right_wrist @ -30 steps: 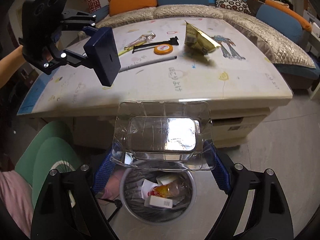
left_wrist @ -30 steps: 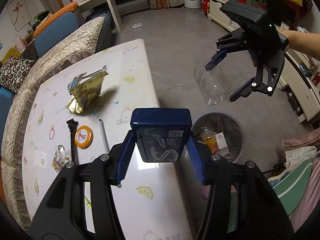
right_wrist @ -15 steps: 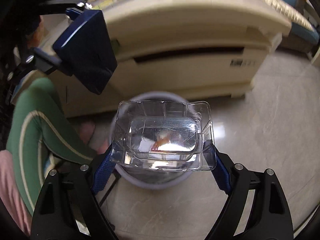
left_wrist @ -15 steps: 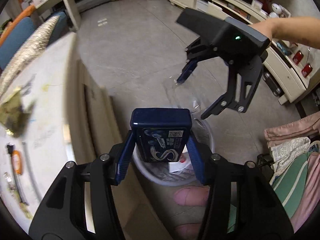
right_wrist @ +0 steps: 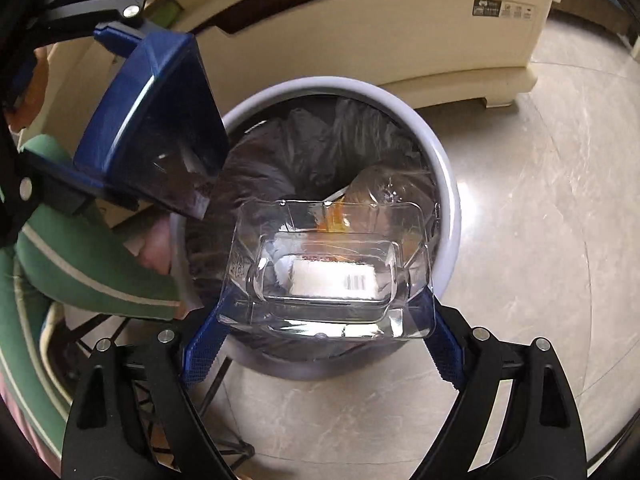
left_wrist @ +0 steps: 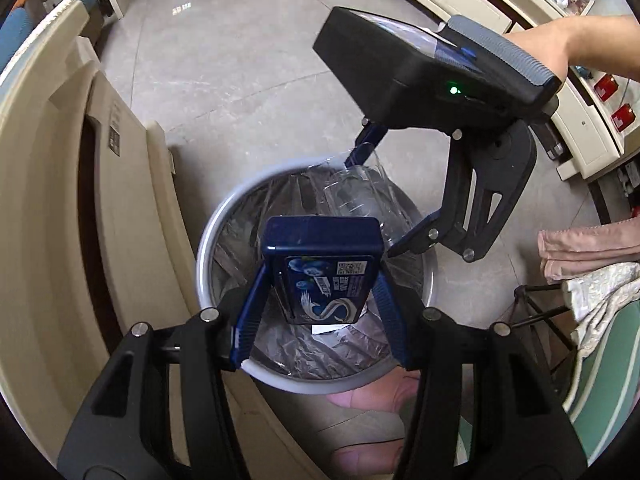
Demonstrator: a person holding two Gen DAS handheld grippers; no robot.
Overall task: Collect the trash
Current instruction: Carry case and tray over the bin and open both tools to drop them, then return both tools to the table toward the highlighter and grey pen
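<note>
Both tools stood clamped over the bin (right_wrist: 444, 168), left tool (left_wrist: 320, 276) on blue box (left_wrist: 320, 272), right tool (right_wrist: 320, 312) on clear tray (right_wrist: 328, 268); the wide tray might catch the far rim.

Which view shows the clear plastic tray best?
The right wrist view: the clear plastic tray sits centred between the right gripper fingers, over the trash bin. In the left wrist view it is a faint sheen.
</note>
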